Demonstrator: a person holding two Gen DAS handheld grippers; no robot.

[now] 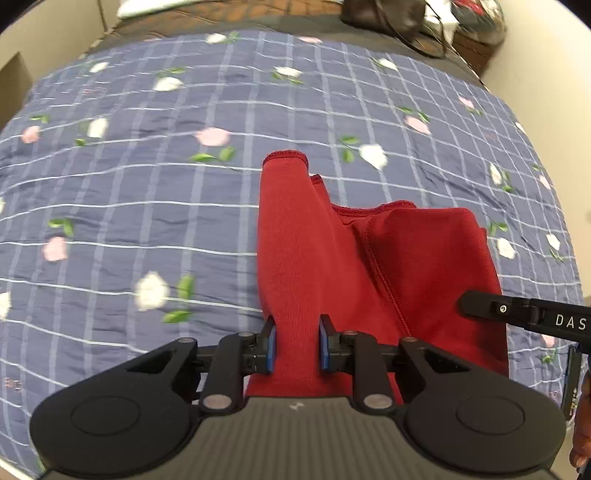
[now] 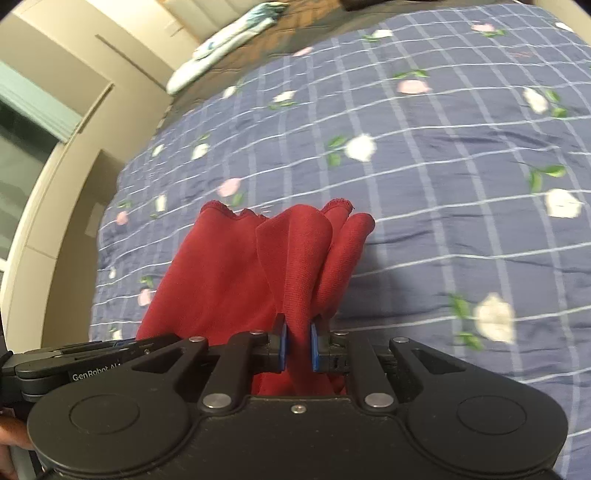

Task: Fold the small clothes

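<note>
Both tools, left tool (image 1: 296, 341) and right tool (image 2: 297, 345), are gripping the red garment (image 1: 369, 266) above the bed (image 1: 147, 184); keeping the held edge level should be giving a cleaner fold.

Garment (image 1: 369, 266): deep red all over, fine ribbed knit, stitched hems same red.
Bedspread (image 1: 147, 192): slate blue, grid of pale white-blue lines, scattered white and pink roses with green leaves.
Left gripper (image 1: 297, 343): black body, grey ridged plate, blue pads, silver rivets.
Right gripper (image 2: 297, 345): black, blue pads, silver rivets; white lettering on black bar in left wrist view.
Bag (image 1: 384, 14): dark brown.
Pillow (image 2: 225, 40): white with teal print.
Wall (image 2: 55, 51): cream.
</note>
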